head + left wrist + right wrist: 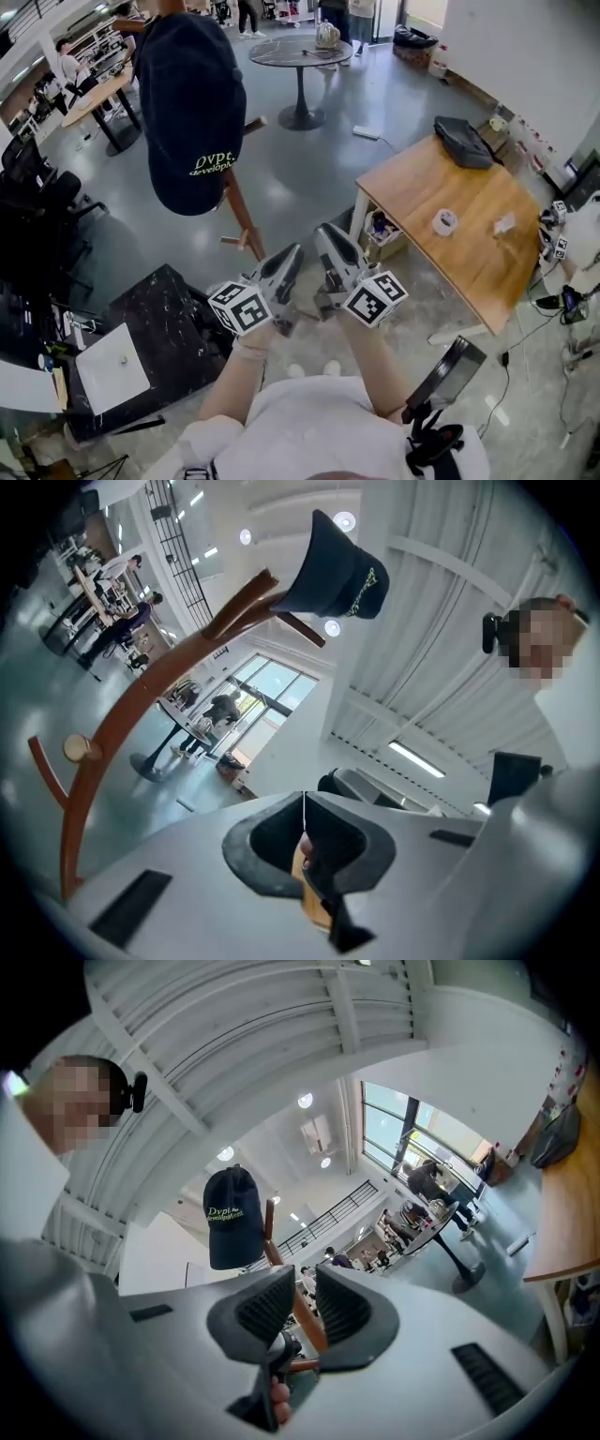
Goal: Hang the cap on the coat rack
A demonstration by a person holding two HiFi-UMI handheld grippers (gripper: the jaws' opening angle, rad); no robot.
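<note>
left gripper [303, 803]: jaws pressing together, holding nothing.
right gripper [302, 1302]: jaws standing slightly apart, empty.
cap [192, 112]: hanging on the rack [242, 214] top, beyond both grippers.
step: seemingly finishing; backing off without bumping the rack is looking wise.

One cap [192, 103], one coat rack [242, 211], a left gripper [289, 258] and a right gripper [330, 242]; one tabletop [469, 248] carries one tape roll [444, 222], one black bag [463, 141].

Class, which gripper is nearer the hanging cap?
Left. The left gripper sits below and to the right of the cap; the right gripper is beside it, farther right.
</note>
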